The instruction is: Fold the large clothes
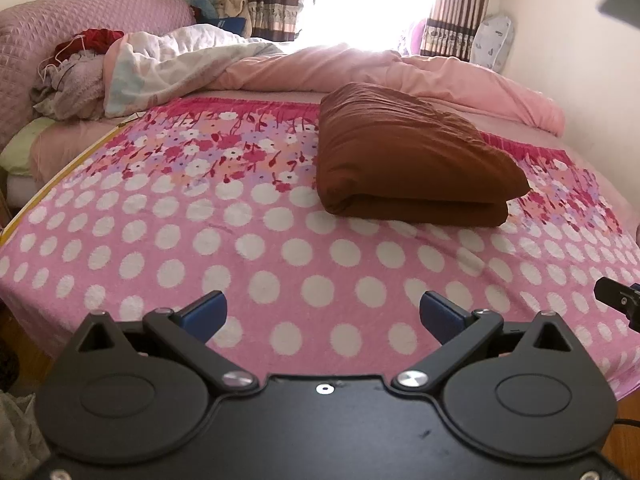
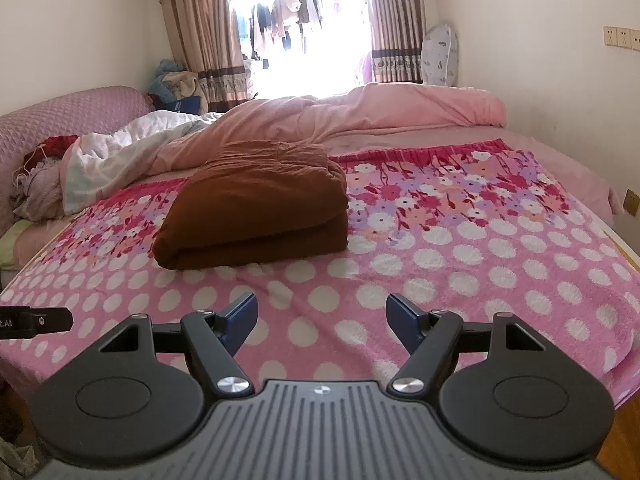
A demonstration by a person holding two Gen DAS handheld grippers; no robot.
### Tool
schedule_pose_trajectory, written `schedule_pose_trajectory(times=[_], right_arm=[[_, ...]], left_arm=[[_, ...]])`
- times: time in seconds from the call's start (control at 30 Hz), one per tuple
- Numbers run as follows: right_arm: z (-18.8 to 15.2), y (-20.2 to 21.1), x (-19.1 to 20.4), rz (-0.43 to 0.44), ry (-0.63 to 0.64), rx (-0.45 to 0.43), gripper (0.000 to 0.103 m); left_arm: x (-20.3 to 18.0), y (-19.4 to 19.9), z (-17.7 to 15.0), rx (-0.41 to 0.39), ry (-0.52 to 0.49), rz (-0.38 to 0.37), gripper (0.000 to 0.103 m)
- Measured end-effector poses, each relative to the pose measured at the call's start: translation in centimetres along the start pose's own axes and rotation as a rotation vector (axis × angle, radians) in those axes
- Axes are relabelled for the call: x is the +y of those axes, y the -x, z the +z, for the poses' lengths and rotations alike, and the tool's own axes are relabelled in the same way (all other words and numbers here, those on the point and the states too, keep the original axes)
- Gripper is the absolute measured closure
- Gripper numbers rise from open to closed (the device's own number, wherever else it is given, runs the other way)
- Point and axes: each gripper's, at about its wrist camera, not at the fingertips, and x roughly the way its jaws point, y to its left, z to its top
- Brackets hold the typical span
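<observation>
The brown garment (image 1: 412,160) lies folded into a thick, rounded bundle on the polka-dot and floral blanket (image 1: 248,248), well ahead of both tongs and touching neither. From the left gripper (image 1: 323,316) it sits ahead and to the right; from the right gripper (image 2: 322,322) it sits ahead and to the left, so it lies roughly between the lines of the 2 tools. Its near edge shows 2 stacked, soft rolls, and the top is wrinkled and puffed.

It looks soft, limp and fairly bulky, probably light for its size, and not fragile or slippery; the layers would likely slump or slide apart if lifted by 1 point. A better hold seems to be the 2 near corners of the folded edge, pinching through all layers, 1 gripper to each side.

Both tongs stand wide open with nothing between their blue pads (image 1: 204,314), hovering over the blanket's near part.

Beyond the bundle lie a pink duvet (image 2: 400,112) and a white quilt (image 1: 168,56).
</observation>
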Motion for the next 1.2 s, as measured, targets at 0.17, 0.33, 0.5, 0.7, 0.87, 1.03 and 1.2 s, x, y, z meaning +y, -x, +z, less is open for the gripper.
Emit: schedule_pose_trajectory(times=[0.17, 0.33, 0.5, 0.7, 0.87, 1.03, 1.2], right_arm=[[-0.02, -0.03, 0.01, -0.001, 0.0, 0.001, 0.017], [0.03, -0.21, -0.15, 0.006, 0.001, 0.007, 0.017], [0.07, -0.32, -0.16, 0.01, 0.003, 0.01, 0.017], [0.04, -0.4, -0.12, 0.009, 0.004, 0.017, 0.017], [0.04, -0.51, -0.05, 0.009, 0.005, 0.017, 0.017], [0.08, -0.72, -0.1, 0.012, 0.007, 0.022, 0.017], [0.12, -0.84, -0.02, 0.012, 0.01, 0.025, 0.017]], left_arm=[[-0.08, 0.02, 0.13, -0.008, 0.001, 0.017, 0.0], [-0.1, -0.14, 0.21, -0.004, -0.002, 0.025, 0.0], [-0.1, -0.29, 0.25, 0.001, -0.003, 0.023, 0.0], [-0.01, -0.52, 0.34, 0.007, -0.007, 0.019, 0.0], [0.0, -0.54, 0.47, 0.006, -0.008, 0.014, 0.0], [0.04, -0.63, 0.53, 0.007, -0.01, 0.015, 0.0], [-0.02, -0.72, 0.56, 0.009, -0.008, 0.017, 0.0]])
